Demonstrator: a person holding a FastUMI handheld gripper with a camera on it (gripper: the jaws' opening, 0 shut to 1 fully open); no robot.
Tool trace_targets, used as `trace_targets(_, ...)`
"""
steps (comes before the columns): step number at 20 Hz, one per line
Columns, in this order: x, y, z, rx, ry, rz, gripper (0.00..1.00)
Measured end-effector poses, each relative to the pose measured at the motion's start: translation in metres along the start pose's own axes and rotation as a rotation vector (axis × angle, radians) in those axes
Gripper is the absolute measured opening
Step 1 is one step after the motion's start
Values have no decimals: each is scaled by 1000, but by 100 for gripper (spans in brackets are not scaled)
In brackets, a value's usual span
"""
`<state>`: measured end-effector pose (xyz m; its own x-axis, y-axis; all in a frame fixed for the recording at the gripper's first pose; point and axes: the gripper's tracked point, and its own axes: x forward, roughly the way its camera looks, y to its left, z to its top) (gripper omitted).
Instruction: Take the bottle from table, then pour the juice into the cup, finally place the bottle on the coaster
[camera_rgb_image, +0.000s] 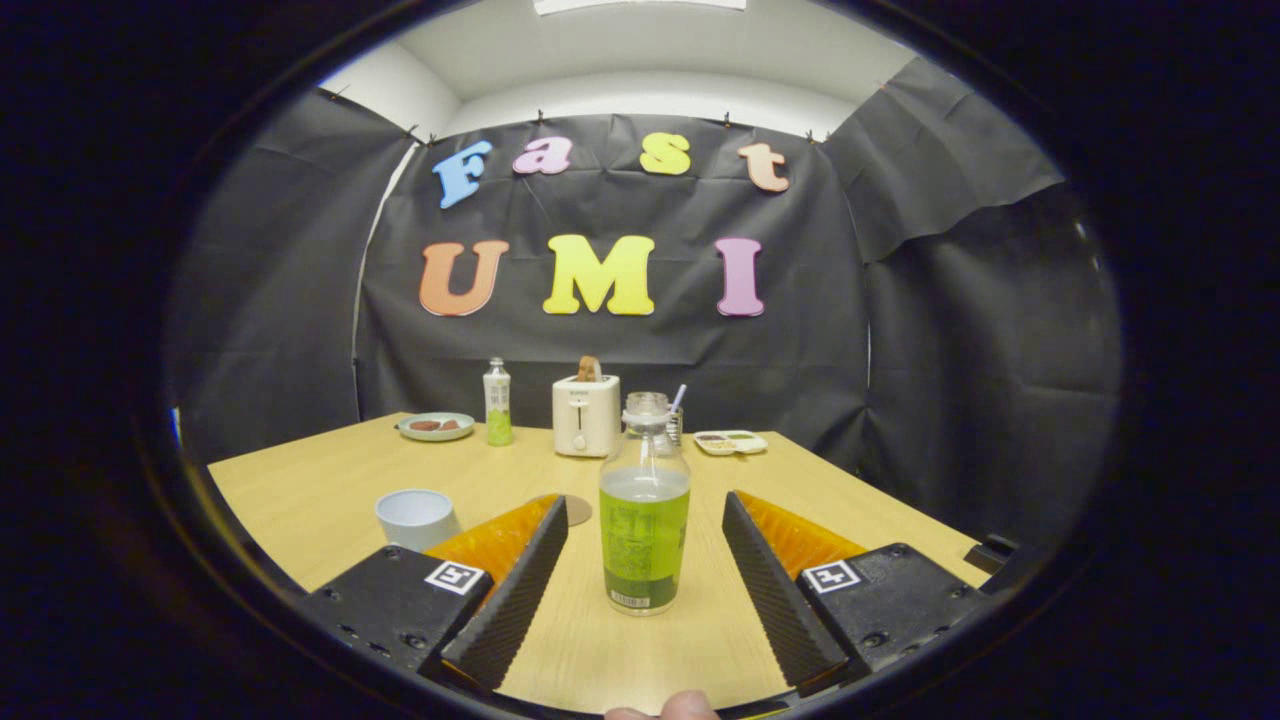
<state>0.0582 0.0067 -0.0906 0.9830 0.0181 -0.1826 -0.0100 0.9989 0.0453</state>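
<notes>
Fingers (645, 520) spread wide around the bottle (644, 520) at lower centre — you're lined up to grip, not touching yet.

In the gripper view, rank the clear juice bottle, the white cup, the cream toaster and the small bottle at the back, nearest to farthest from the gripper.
From the open gripper:
1. Clear plastic bottle of green juice, standing between the fingers.
2. White cup, beside the left finger.
3. Cream toaster, far back; the small green-labelled bottle beside it is too close to call.

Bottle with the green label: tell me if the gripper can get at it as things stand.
Probably yes: the bottle stands upright between the open fingers of the gripper, untouched, with bare table around it.
</notes>
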Motion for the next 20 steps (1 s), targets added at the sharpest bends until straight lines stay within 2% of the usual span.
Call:
trace_targets(13, 58, 3, -55, 59, 154, -24, 100)
trace_targets(20, 80, 4, -56, 43, 201, -43, 100)
